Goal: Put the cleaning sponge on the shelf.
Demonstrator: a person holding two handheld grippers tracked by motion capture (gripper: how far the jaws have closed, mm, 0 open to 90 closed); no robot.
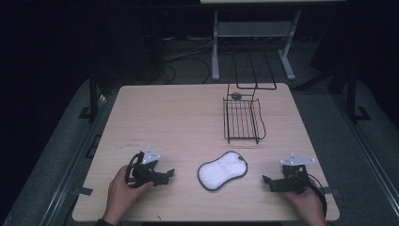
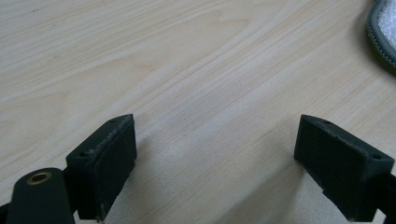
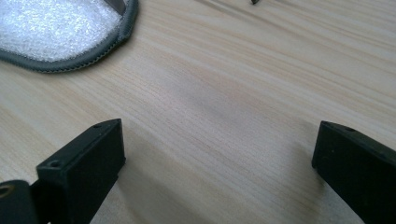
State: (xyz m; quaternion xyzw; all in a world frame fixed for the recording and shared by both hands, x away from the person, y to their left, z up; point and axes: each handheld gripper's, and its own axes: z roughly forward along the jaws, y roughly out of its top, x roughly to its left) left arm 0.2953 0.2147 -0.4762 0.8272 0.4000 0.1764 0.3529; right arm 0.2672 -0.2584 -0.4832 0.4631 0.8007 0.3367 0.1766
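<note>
A white peanut-shaped pad with a grey stitched rim [image 1: 222,170] lies flat near the front middle of the wooden table [image 1: 188,113]. My left gripper [image 1: 170,174] rests on the table to the pad's left, held by a hand, jaws wide apart over bare wood [image 2: 215,154]. The pad's rim [image 2: 380,32] peeks in at the upper right of the left gripper view. To the pad's right my right gripper [image 1: 267,182] also sits low and open [image 3: 217,163], nothing between its jaws. The pad [image 3: 60,28] fills the upper left corner of the right gripper view.
A black wire rack [image 1: 243,118] with a tall upright wire frame [image 1: 254,70] stands at the table's back right; a small dark round object [image 1: 235,96] sits at its far end. Beyond the table a white stand [image 1: 254,37] rises from a dark floor with cables.
</note>
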